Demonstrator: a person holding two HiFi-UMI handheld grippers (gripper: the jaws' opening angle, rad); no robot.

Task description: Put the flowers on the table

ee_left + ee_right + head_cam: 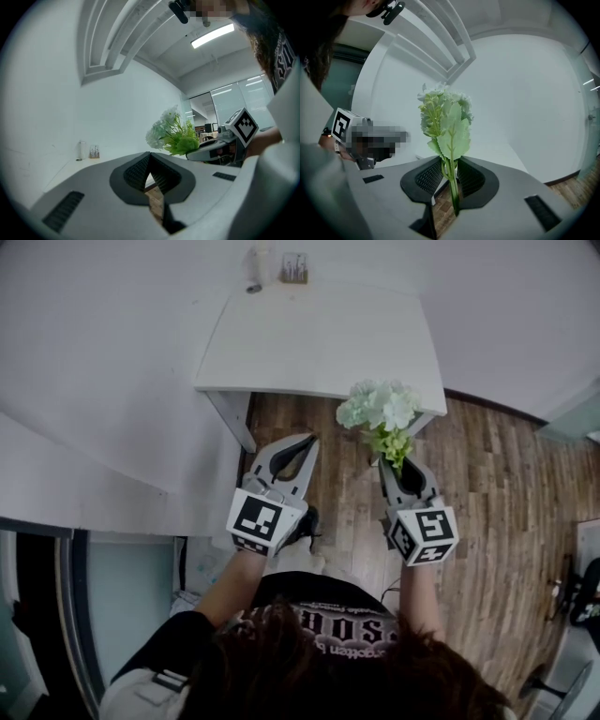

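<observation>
Flowers (380,409): stems pinched in your right gripper (401,465), blooms by the table (309,343) corner. Left gripper (302,442): jaws pressed together, empty. Shirt (328,620) print: unreadable.

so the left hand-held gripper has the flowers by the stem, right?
No, it's the right hand-held gripper that has the flowers by the stem. The right gripper view shows the stem pinched between its jaws. The left hand-held gripper holds nothing.
</observation>
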